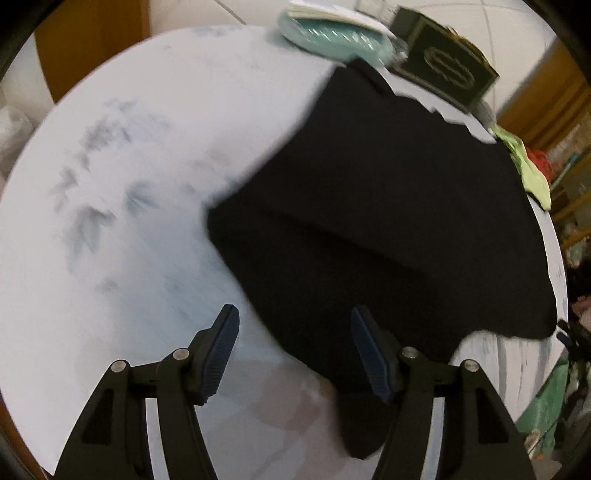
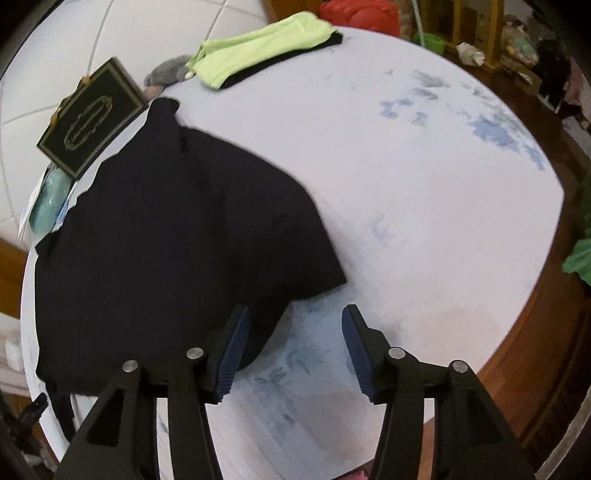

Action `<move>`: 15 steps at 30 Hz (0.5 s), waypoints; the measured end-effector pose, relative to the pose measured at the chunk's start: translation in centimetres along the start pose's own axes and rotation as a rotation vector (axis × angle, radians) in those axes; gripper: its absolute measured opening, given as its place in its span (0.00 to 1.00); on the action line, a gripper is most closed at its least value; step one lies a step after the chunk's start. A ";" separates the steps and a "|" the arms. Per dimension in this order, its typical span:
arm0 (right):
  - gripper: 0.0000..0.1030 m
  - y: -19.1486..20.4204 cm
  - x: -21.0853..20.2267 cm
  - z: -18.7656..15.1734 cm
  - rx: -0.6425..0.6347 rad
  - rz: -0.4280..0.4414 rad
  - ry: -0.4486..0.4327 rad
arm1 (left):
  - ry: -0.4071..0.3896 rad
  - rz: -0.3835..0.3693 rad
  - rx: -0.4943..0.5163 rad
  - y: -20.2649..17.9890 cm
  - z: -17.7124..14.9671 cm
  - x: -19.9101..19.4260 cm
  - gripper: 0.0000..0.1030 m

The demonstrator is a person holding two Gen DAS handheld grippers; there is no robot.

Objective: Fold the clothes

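In the left wrist view, the left gripper points down at a round pale table with faint blue marks. Its fingers stand apart and nothing is pressed between them; the left one is over the bare table, the right one is over the near edge of a black shirt. The shirt lies on the right half of the table, partly folded, with one layer over another. Beyond it, at the far edge, there are a teal bundle, a dark box with a gold oval, and a light green cloth at the right rim.

In the right wrist view, the box and the teal bundle are at the left, and the shirt covers the left part of the table. The green cloth lies at the far edge on something black. The right gripper has its fingers apart and empty: the left one is over the hem of the shirt, the right one over the bare table. I cannot tell if any finger touches the shirt.
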State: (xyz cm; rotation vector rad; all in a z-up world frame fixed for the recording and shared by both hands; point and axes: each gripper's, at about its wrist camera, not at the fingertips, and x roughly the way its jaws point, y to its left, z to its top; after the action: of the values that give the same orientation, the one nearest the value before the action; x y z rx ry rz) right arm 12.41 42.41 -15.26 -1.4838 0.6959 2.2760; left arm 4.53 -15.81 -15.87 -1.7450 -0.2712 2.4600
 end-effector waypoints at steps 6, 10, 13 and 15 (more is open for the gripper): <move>0.63 1.7 2.4 0.0 -0.095 0.026 0.043 | -0.011 0.030 0.034 -4.2 -1.8 1.1 0.50; 0.03 4.2 2.3 0.2 -0.232 -0.040 0.027 | 0.020 0.001 0.080 -5.8 -2.9 0.6 0.08; 0.03 4.7 0.8 0.4 -0.290 -0.071 0.002 | 0.031 0.045 0.093 -4.8 -4.1 -1.5 0.08; 0.03 3.8 -0.8 0.2 -0.290 -0.065 0.014 | 0.045 0.059 0.086 -3.7 -4.9 -3.0 0.08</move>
State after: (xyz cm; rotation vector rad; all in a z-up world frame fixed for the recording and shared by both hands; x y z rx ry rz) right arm 10.57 39.42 -13.64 -1.6227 0.3245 2.3961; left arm 10.07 -12.42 -13.94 -1.7949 -0.1098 2.4294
